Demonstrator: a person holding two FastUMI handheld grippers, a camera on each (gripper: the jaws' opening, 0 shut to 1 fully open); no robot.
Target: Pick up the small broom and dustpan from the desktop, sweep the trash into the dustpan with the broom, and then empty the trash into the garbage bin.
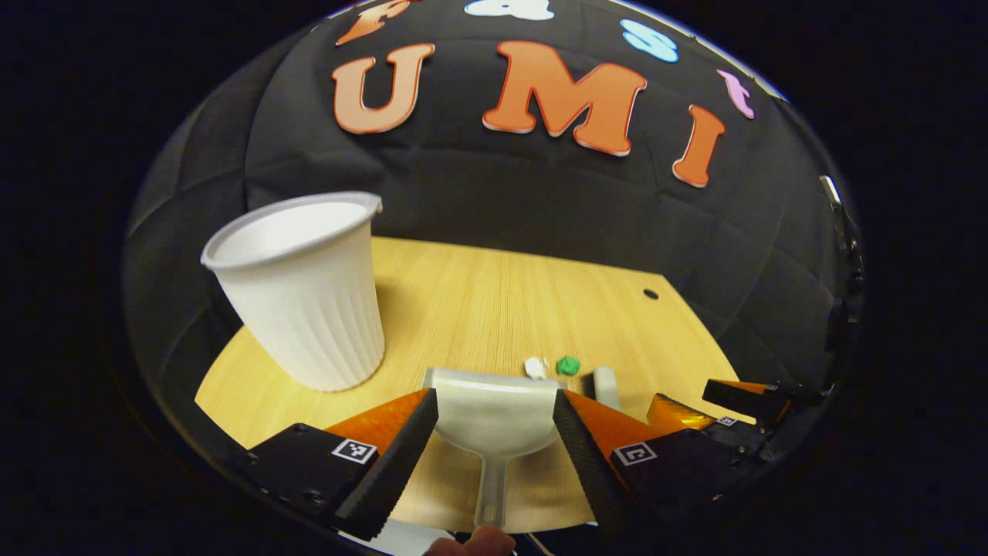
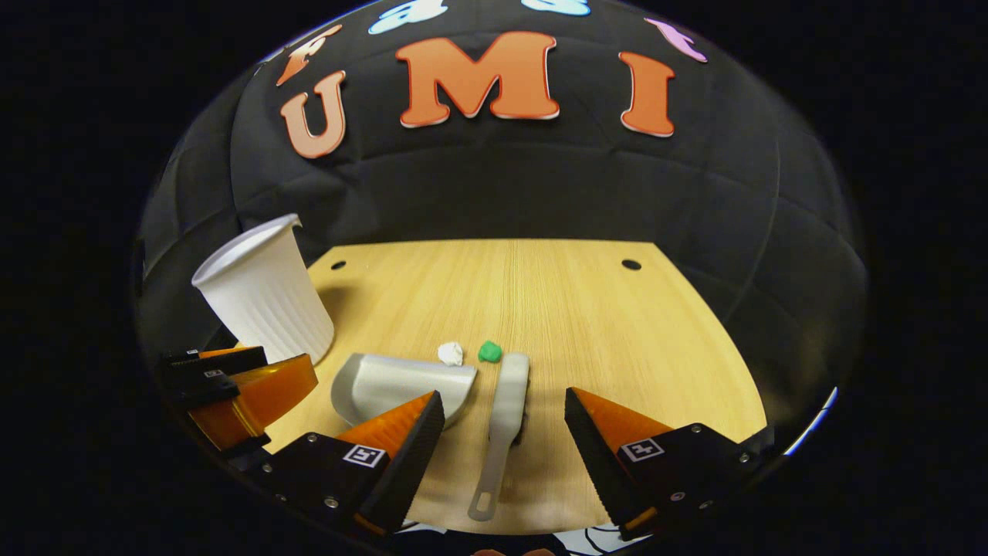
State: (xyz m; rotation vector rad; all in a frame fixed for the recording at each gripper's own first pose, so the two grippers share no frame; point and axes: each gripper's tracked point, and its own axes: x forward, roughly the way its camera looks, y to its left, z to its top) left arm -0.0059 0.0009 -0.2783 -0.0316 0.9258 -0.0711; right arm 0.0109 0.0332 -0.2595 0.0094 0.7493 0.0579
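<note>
Hovering open-jawed over dustpan (image 1: 494, 413), broom (image 2: 505, 409)

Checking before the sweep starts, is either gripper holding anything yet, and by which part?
Nothing is held. The left gripper is open around the dustpan, the right gripper open over the broom, both lying on the table.

Two low, close views facing the booth wall across the desktop (image 2: 587, 309), sharing dustpan (image 1: 494, 417) and cup (image 2: 266, 293).
</note>
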